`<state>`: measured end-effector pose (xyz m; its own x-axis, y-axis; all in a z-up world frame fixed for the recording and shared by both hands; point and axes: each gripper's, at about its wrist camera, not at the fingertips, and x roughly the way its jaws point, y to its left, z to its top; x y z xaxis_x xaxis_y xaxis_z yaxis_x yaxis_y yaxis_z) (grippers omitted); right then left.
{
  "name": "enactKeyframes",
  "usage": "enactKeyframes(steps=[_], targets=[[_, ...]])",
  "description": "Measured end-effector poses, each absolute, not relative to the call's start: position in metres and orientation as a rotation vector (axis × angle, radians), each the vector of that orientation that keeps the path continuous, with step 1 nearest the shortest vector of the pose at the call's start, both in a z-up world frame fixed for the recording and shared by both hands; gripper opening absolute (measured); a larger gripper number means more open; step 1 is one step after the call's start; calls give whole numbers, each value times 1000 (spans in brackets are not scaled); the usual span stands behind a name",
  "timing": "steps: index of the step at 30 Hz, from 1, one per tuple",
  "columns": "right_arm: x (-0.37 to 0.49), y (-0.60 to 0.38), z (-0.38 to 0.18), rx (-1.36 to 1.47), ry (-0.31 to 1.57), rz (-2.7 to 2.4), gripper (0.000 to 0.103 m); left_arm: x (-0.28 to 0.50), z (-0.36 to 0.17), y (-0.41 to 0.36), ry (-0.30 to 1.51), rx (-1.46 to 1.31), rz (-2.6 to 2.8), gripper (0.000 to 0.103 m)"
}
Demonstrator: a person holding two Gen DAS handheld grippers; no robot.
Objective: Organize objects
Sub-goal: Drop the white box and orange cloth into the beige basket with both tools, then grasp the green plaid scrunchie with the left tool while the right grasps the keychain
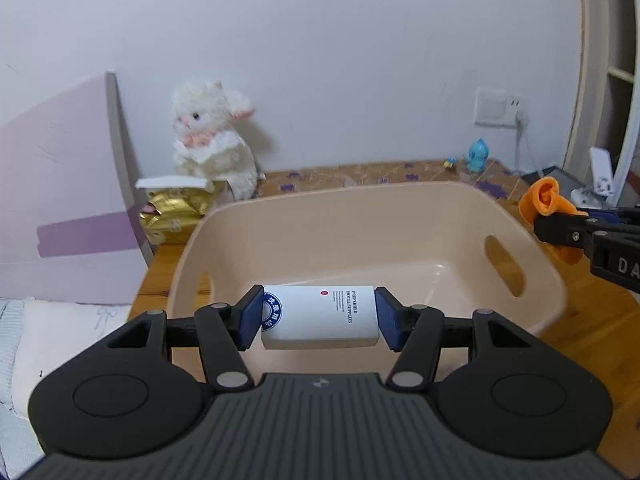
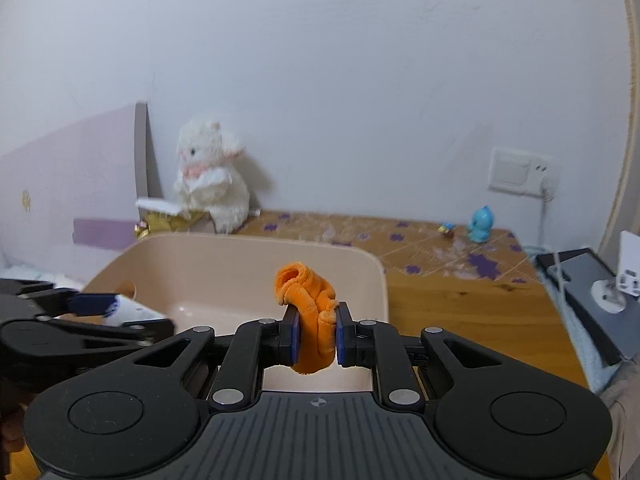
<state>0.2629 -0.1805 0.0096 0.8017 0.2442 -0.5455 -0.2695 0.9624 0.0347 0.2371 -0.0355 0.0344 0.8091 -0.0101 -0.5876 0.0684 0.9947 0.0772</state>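
Note:
My left gripper [image 1: 318, 318] is shut on a white box [image 1: 320, 318] with a blue round logo and black print, held over the near side of a beige plastic basket [image 1: 400, 208]. The basket's inside shows nothing else. My right gripper [image 2: 318, 336] is shut on a bunched orange cloth [image 2: 310, 304], held above the basket's near rim [image 2: 256, 242]. In the left wrist view the orange cloth [image 1: 546, 204] and the right gripper show at the right edge. In the right wrist view the left gripper with the white box [image 2: 126, 312] shows at the left.
A white plush toy [image 1: 212, 140] and a gold packet [image 1: 176, 212] stand at the back left by a pink headboard. A blue figurine [image 1: 478, 156] sits at the back of the wooden desk [image 2: 460, 304]. A wall socket with a cable and a dark tablet [image 2: 588, 280] are right.

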Motion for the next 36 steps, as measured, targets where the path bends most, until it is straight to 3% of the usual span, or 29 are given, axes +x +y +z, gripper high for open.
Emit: enactKeyframes(steps=[6,7,8,12,15,17,22,25,29,36], targets=[[297,-174,-18,-42,717,311,17,287,4,-37,767,71,-56,60],[298,-171,-21,-54,728,312,23,290,0,-37,784,65,-67,60],[297,-170,-24,-62,735,312,35,292,-4,-38,799,62,-77,61],[297,-166,-29,-71,743,312,46,300,-19,-39,858,78,-83,61],[295,-168,-24,-51,735,309,61,301,-25,-37,886,74,-87,62],[291,-173,-18,-33,723,308,71,300,-25,-37,889,73,-81,67],[270,-186,7,-22,660,295,82,287,-8,-35,839,69,-71,78],[253,-191,21,-23,622,293,97,275,7,-31,803,63,-65,82],[227,-196,36,-37,585,290,103,255,26,-26,760,58,-60,83],[189,-204,43,-41,568,283,103,216,47,-18,710,58,-54,88]])
